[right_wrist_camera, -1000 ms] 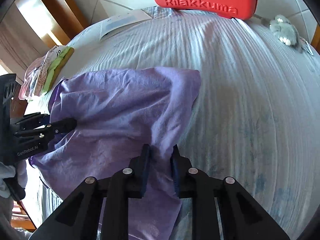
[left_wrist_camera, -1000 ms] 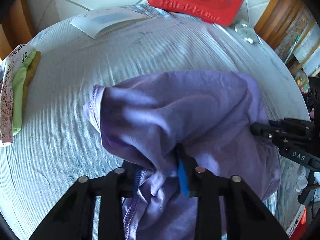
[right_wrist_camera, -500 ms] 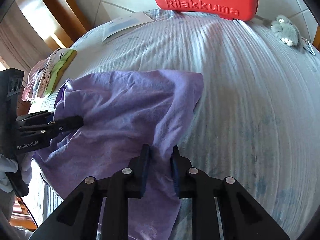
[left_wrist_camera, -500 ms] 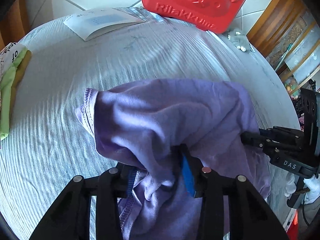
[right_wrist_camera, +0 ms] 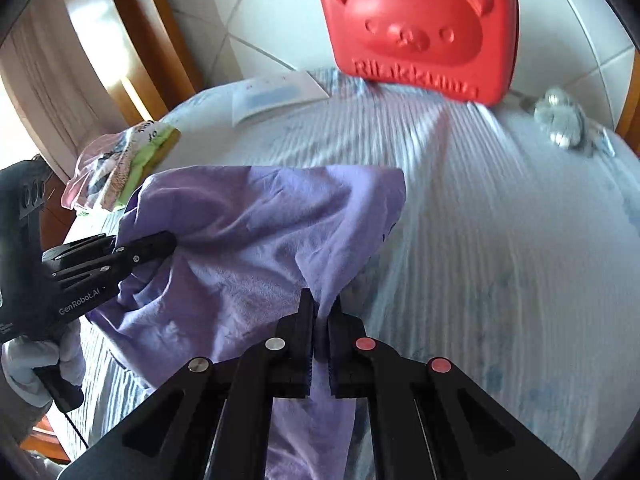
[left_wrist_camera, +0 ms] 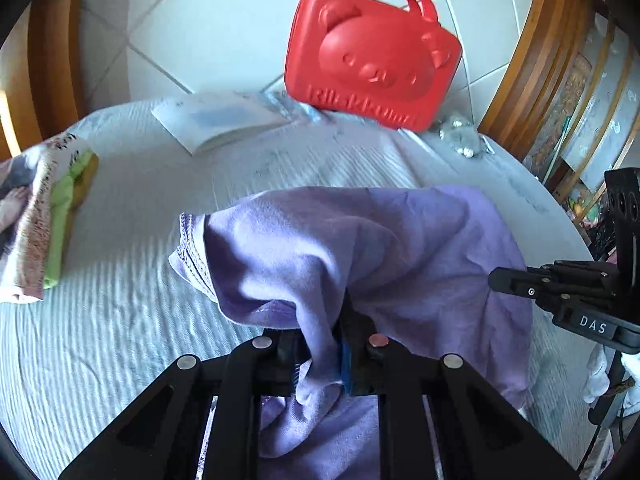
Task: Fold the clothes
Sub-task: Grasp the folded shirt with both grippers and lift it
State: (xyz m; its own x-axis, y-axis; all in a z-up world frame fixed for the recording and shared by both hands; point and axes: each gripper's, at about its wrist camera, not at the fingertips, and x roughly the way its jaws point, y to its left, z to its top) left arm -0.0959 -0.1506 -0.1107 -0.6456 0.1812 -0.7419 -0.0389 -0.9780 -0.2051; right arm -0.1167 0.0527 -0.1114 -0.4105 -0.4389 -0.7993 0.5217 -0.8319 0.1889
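Note:
A purple garment (left_wrist_camera: 360, 248) hangs bunched between both grippers above the pale blue striped bedspread (left_wrist_camera: 100, 320). My left gripper (left_wrist_camera: 320, 340) is shut on one gathered edge of it, with cloth draping down past the fingers. My right gripper (right_wrist_camera: 322, 316) is shut on the opposite edge of the purple garment (right_wrist_camera: 248, 240). The right gripper (left_wrist_camera: 496, 280) also enters the left wrist view from the right, and the left gripper (right_wrist_camera: 168, 246) shows at the left of the right wrist view, held by a gloved hand (right_wrist_camera: 36, 364).
A stack of folded clothes (left_wrist_camera: 44, 208) lies at the bed's left edge. A red bear-faced case (left_wrist_camera: 372, 64) leans on the tiled wall, with an open booklet (left_wrist_camera: 216, 120) to its left and a small grey plush toy (left_wrist_camera: 460, 140) to its right. Wooden furniture flanks the bed.
Both grippers have lifted and tilted upward with the purple garment, so more of the wall and the red case shows. The cloth has gathered closer between them.

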